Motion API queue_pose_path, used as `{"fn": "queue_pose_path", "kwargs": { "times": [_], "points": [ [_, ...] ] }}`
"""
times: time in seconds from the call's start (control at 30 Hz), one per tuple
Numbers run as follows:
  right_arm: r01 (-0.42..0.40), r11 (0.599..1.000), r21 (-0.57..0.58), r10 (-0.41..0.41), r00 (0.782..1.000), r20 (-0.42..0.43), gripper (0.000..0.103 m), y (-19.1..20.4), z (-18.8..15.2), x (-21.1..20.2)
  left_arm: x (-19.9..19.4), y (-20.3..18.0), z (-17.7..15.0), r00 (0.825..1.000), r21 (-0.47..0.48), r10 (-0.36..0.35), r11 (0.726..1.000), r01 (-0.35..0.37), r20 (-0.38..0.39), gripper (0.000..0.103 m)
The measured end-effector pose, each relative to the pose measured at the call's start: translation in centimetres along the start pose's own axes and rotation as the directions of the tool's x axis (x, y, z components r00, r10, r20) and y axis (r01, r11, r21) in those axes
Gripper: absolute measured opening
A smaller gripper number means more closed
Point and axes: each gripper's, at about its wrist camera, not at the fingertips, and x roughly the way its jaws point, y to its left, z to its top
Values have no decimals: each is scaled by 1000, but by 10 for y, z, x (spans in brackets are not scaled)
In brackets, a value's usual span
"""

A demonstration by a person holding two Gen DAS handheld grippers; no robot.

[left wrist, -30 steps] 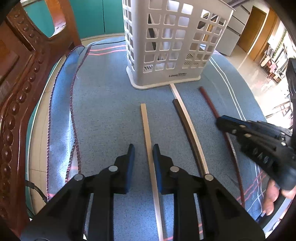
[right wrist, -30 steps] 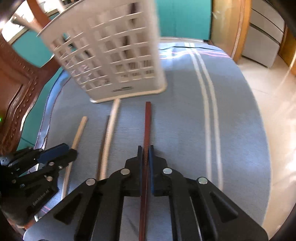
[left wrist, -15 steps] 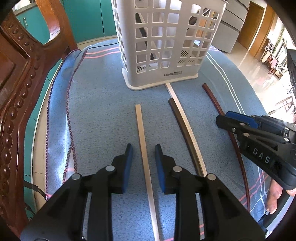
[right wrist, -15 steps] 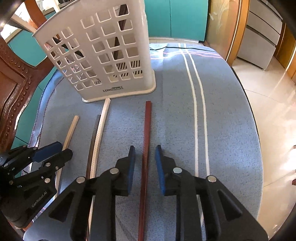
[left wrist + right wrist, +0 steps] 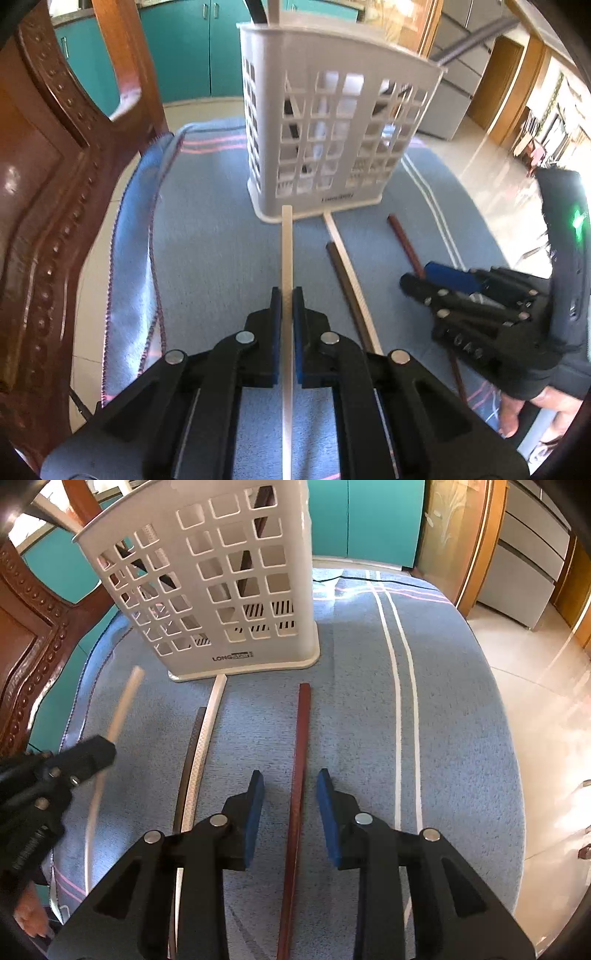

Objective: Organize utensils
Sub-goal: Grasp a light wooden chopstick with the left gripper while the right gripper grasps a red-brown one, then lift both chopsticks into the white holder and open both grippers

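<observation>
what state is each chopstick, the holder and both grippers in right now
left gripper: shut on pale chopstick, jaws just closed
pale chopstick: clamped, far end lifted
right gripper: open, jaws just opening, astride red-brown chopstick
red-brown chopstick: flat on blue cloth, free
white and dark chopsticks: flat, side by side
white holder: upright, sticks inside

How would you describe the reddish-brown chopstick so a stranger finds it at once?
Start at the white slotted basket on the blue cloth. Four chopsticks lie in front; the reddish-brown chopstick is rightmost, alone between the open right gripper pads, the only red one.
</observation>
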Motion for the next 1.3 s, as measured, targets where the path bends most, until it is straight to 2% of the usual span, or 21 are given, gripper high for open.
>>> {"fn": "queue_pose_path", "kwargs": {
  "times": [0.03,0.07,0.13,0.27,0.37,0.5,0.57,0.7,0.8,0.83,0.9,1.0,1.07,1.1,1.2,1.23,1.3],
  "points": [
    [4,1000,-5,-4,1000,2,27,1,-1,-1,-1,0,0,1000,-2,-1,1000,1,4,7],
    [8,1000,-8,-8,1000,4,16,1,-2,-1,-2,0,0,1000,-3,-5,1000,5,10,7],
    [-6,1000,2,6,1000,2,7,-3,-3,-1,-5,1,3,1000,-4,-6,1000,6,20,7],
    [-45,999,1,45,998,32,6,-3,-2,-10,-16,1,5,998,-4,2,1000,-2,55,7],
    [-88,996,-21,90,991,99,6,-1,0,-33,-28,1,8,995,0,-1,1000,1,98,7],
    [-157,985,-64,167,965,201,6,-6,1,-71,-55,1,11,983,7,-28,1000,28,182,7],
    [-201,975,-93,219,939,266,6,-12,0,-95,-75,-3,14,966,34,-65,998,59,251,7],
    [-282,955,-95,298,898,324,6,-28,0,-123,-115,-7,23,911,80,-168,986,148,376,7],
    [-325,943,-74,329,870,368,6,-44,4,-136,-144,-10,34,871,94,-174,985,147,459,7],
    [-337,939,-71,338,861,380,7,-47,3,-139,-159,-10,42,847,95,-176,984,149,501,7],
    [-357,932,-71,354,845,402,7,-52,6,-144,-190,-8,56,785,86,-198,979,182,587,7],
    [-353,932,-84,355,837,416,6,-53,5,-149,-217,-9,73,693,67,-180,980,188,698,7],
    [-354,930,-97,361,833,419,6,-50,4,-148,-221,-12,83,658,34,-127,988,152,742,7],
    [-359,927,-111,371,828,421,6,-47,3,-147,-219,-12,89,647,17,-103,990,138,755,7],
    [-347,925,-154,379,824,421,6,-40,3,-146,-200,-10,108,645,-70,-2,994,86,764,7],
    [-340,926,-163,377,826,419,6,-39,3,-144,-196,-11,106,649,-79,16,994,69,760,7],
    [-333,927,-171,375,827,419,6,-39,2,-146,-182,-12,108,668,-96,50,995,33,743,7]
  ]
}}
